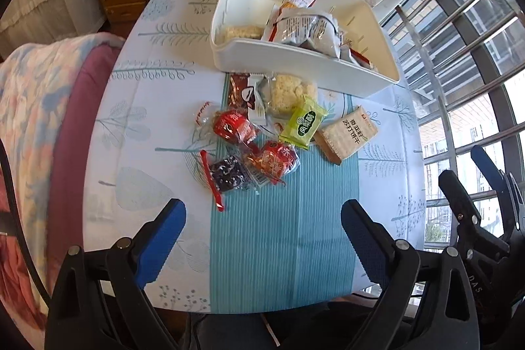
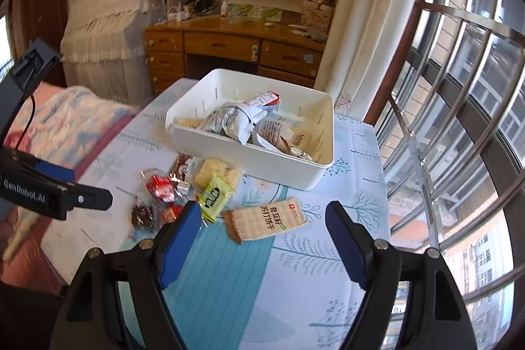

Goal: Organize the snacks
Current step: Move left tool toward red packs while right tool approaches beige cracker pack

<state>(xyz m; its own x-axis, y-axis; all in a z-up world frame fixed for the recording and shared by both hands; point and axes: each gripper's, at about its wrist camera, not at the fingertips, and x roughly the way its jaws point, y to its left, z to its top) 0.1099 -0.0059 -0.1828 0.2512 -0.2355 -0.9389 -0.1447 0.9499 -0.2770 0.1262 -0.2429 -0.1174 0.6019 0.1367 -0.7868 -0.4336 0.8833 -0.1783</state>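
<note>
Loose snacks lie mid-table in front of a white bin (image 1: 305,68) that holds several packets. Among them are a green packet (image 1: 303,122), a beige cracker pack (image 1: 346,133), two red packets (image 1: 234,127), a dark packet (image 1: 228,174) and a clear rice-cake pack (image 1: 288,92). My left gripper (image 1: 262,218) hovers open above the teal runner, short of the pile, with nothing between its fingers. My right gripper (image 2: 262,218) is open too, tilted down toward the cracker pack (image 2: 265,222), with the green packet (image 2: 215,195) just to its left. The bin (image 2: 249,159) stands behind.
The table wears a leaf-print cloth (image 1: 147,127) with a teal runner (image 1: 285,235). A quilted bed (image 1: 36,94) borders the left side. A wooden desk with drawers (image 2: 229,48) stands behind the table. Window bars (image 2: 459,120) and a curtain (image 2: 357,38) close off the right.
</note>
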